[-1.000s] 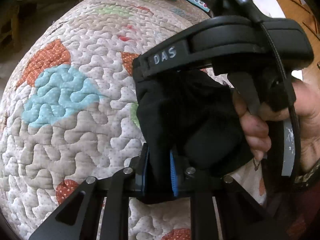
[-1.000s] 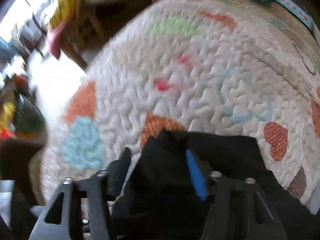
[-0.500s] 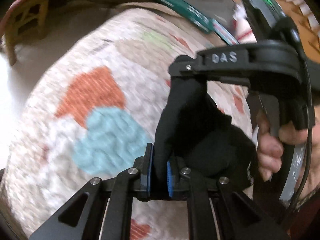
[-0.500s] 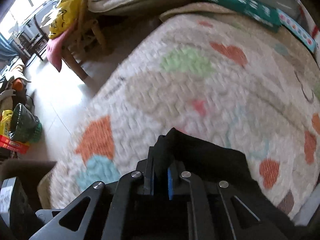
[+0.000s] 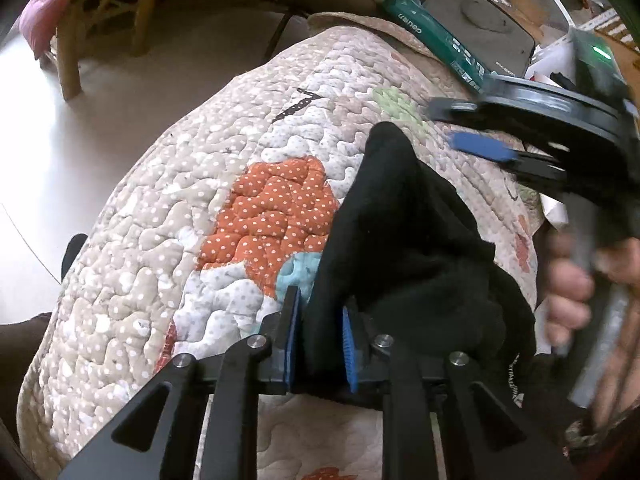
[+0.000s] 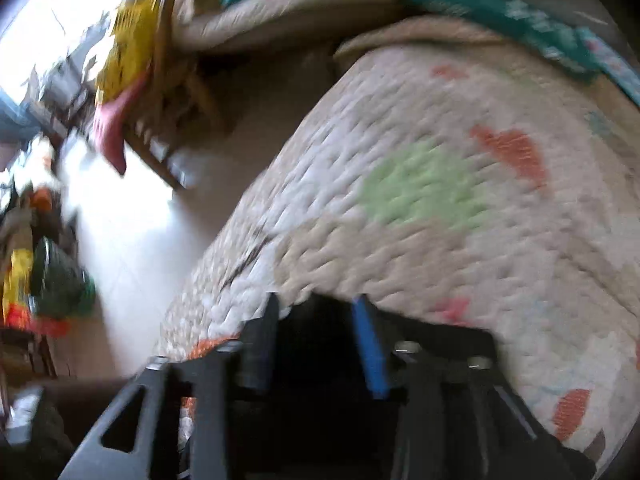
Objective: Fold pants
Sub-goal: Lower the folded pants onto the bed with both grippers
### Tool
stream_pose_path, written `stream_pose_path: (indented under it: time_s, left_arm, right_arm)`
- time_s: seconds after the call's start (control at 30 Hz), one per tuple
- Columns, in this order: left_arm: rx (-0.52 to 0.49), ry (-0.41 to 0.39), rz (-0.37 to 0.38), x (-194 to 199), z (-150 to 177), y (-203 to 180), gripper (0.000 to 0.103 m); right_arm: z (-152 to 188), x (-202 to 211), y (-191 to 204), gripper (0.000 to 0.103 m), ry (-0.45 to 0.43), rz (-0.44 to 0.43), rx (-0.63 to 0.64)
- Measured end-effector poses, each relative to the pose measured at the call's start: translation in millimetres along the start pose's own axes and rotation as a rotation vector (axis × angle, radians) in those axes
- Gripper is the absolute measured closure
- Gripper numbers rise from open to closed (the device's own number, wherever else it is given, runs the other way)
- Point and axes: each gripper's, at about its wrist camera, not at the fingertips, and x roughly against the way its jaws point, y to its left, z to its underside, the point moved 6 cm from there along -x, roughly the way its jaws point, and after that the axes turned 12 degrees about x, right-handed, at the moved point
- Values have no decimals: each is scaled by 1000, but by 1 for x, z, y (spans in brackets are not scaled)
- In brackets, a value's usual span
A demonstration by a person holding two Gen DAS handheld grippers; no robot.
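The black pants [image 5: 404,248] lie bunched on the patchwork quilt [image 5: 168,240], with one corner standing up in a peak. My left gripper [image 5: 320,320] has a fold of the black fabric between its blue pads; its jaws are opening, but the pads still touch the cloth. My right gripper [image 5: 448,124] hovers blurred at the upper right, off the pants, held by a person's hand [image 5: 568,292]. In the right wrist view the right gripper [image 6: 316,308] is opening, its pads apart over the quilt [image 6: 420,200], with only dark fabric [image 6: 316,344] low behind them.
The quilt's edge drops to a pale floor [image 5: 80,128] on the left. A wooden stool [image 5: 80,28] with pink cloth stands beyond it. A green box [image 5: 432,36] and a dark flat case [image 5: 480,24] lie at the far edge.
The right gripper has let go of the pants' corner and drawn away to the upper right, its jaws now wide. The left gripper, still on the fabric, has moved sideways and rolled.
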Motion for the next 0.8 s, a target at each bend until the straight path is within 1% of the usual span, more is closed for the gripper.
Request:
stream_pose_path:
  time_s: [0.03,0.07,0.1,0.2,0.23,0.3,0.33,0.4,0.47,0.5,0.53,0.57,0.6,0.63,0.67,0.7,0.77,0.8]
  left_arm:
    - [-1,-2,-3,-1,3,-6,83]
    - [1,-5,-4,0,4,-6,83]
    - [5,-6,-3,2,3,-4,83]
    - [6,-21,-17,9,4,-1,80]
    - [6,-33,-22,8,0,-2,79]
    - [7,-63,-29,15,0,0,78]
    - [9,-71,-31,16,-3,-1,77]
    - [9,-85,-41,18,-5,1,76]
    - [13,-89,-47,19,-7,4,75]
    - [13,-91,-48,21,-7,6,75]
    - [8,-95,-53,22,-6,7,75]
    - [6,-98,-55,23,-7,6,74]
    - [5,-101,-56,22,-7,6,74]
    - [7,-103,-56,24,-7,7,72]
    - [13,-102,-53,25,-7,9,69]
    - [21,-101,-49,26,-7,10,68]
    - [41,-94,-42,26,-7,12,67]
    - [43,-92,-41,26,-7,11,67]
  right_arm:
    - [2,15,-9,53,-36,20,-26]
    - [8,29,-15,53,-54,26,-43]
    - [16,40,-17,53,-55,27,-47]
    - [54,63,-17,53,-48,69,-37]
    - [72,69,-14,53,-43,80,-36]
    - [100,79,-10,55,-64,116,-41]
    - [110,84,-13,55,-80,118,-46]
    - [126,91,-10,56,-125,90,-89]
    - [135,94,-8,56,-176,29,-151]
    - [136,93,-5,59,-194,11,-166]
    - [135,91,-3,62,-200,12,-166]
    - [134,84,1,68,-192,21,-158]
    - [134,77,2,78,-173,30,-157]
    - [137,65,0,82,-114,74,-159]
    - [143,57,-3,86,-73,106,-167]
    - [150,50,-8,86,-41,121,-184]
    - [163,45,-16,86,-21,119,-226]
    - [169,46,-20,86,-16,132,-240]
